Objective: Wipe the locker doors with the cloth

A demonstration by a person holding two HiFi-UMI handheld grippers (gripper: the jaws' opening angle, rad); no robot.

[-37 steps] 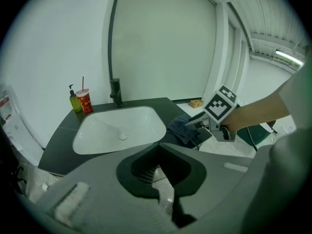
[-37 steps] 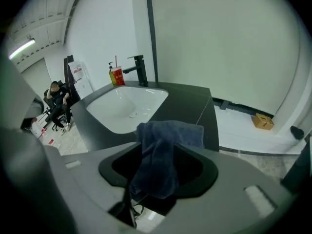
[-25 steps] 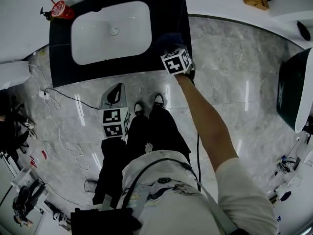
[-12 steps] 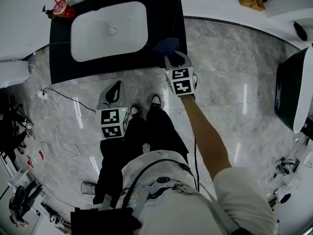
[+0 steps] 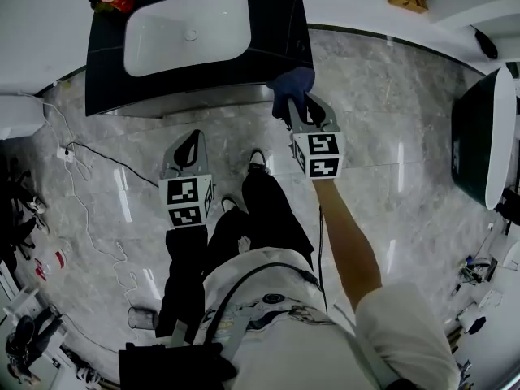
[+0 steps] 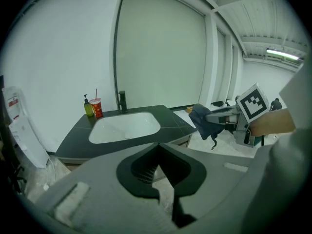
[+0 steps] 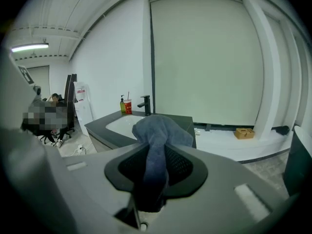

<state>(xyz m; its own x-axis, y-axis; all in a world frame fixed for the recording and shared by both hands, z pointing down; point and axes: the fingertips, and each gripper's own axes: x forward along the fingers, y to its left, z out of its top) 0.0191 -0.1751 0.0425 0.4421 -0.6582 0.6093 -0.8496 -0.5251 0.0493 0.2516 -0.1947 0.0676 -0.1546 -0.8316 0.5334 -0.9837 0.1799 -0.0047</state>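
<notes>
One cloth [image 5: 292, 82], right tool [image 5: 299, 112] just clamped it — left tool [image 5: 192, 146] (empty) seemingly closed.

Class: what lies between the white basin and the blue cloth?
Only bare dark countertop, shown in the head view, separates basin and cloth.

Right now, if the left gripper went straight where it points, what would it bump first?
Probably the front edge of the black sink counter around the white basin; the empty left gripper aims there, though depth is hard to judge.
</notes>
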